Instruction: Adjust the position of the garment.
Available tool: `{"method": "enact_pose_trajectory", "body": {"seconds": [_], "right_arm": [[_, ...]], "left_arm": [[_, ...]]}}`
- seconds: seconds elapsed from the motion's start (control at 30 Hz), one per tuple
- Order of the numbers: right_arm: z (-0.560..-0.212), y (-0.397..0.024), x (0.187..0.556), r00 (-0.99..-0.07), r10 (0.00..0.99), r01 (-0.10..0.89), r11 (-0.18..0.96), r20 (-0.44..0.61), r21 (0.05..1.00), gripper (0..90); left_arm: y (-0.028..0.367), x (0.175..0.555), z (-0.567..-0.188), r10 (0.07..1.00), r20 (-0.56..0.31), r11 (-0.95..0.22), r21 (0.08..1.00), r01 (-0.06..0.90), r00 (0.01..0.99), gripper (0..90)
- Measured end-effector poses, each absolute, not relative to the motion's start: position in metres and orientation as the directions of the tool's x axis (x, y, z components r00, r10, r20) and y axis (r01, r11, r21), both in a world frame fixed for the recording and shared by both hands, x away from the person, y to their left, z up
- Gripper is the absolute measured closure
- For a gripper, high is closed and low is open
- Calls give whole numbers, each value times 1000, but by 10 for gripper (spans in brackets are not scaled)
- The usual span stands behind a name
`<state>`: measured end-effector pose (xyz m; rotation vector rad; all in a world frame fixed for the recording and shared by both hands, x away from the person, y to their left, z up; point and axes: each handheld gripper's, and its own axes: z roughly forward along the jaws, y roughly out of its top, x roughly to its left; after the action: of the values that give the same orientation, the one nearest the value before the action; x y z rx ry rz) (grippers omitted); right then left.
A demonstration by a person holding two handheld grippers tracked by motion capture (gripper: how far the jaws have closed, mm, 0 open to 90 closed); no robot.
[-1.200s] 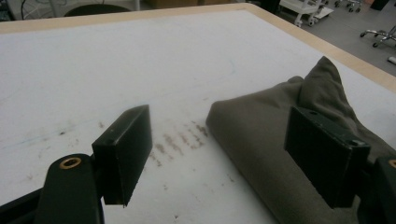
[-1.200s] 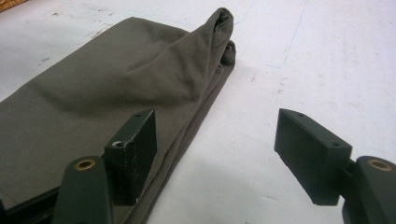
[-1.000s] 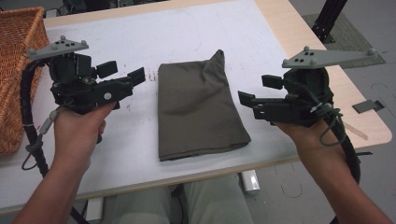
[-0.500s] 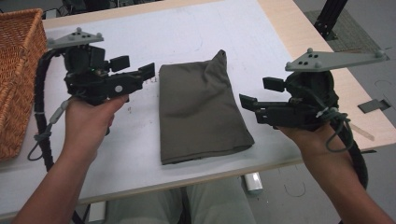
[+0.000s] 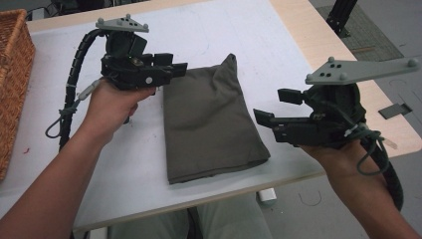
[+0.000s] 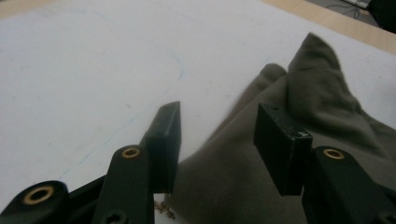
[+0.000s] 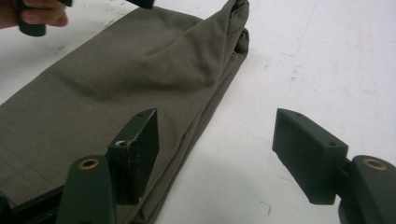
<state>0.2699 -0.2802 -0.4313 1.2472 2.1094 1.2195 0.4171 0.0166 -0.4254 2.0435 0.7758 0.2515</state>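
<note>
A folded olive-green cloth (image 5: 211, 124) is laid flat near the middle of the white tabletop (image 5: 239, 30), long side running away from the person, w/ a bunched, pointed corner at its far end. A woven wicker basket (image 5: 12, 74) is seen at the table's left edge, well apart from the cloth.

The left gripper (image 5: 174, 69) is held level at the cloth's far-left corner, tips just over that edge. Its jaws have just been closing & are now abt half apart; in the left gripper view (image 6: 219, 135) the cloth's edge is seen in the gap betw. them, but no pad is seen pressing on it. Whether the pads touch fabric can't be told.

The right gripper (image 5: 271, 112) is held off the cloth's right edge, near the table's near-right side, pointed toward the cloth. Its jaws are spread wide w/ nothing gripped; in the right gripper view (image 7: 215, 154) the cloth's long edge is seen under one jaw, bare tabletop under the other, and the left hand (image 7: 39, 14) is glimpsed at the far corner.
</note>
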Motion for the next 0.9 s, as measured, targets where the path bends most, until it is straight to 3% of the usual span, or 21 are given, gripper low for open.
{"method": "enact_pose_trajectory", "body": {"seconds": [0.17,0.3,0.47,0.63,0.7,0.9], "right_arm": [[-431,-278,272,-530,842,506,226,94,832,326],[-431,-277,271,-536,838,515,223,107,827,372],[-433,-268,269,-570,811,543,250,133,801,582],[-443,-253,267,-595,795,577,321,117,751,735],[-444,-251,266,-587,803,574,322,105,753,869],[-444,-256,261,-533,835,614,270,137,742,885]], "left_arm": [[19,422,-434,599,-158,-403,788,466,785,632],[22,422,-432,598,-177,-391,787,477,782,840],[29,420,-430,604,-214,-348,796,496,768,872],[36,419,-433,617,-276,-284,795,535,737,876],[38,418,-435,638,-278,-278,787,551,719,880],[43,416,-438,684,-293,-238,776,584,668,887]]}}
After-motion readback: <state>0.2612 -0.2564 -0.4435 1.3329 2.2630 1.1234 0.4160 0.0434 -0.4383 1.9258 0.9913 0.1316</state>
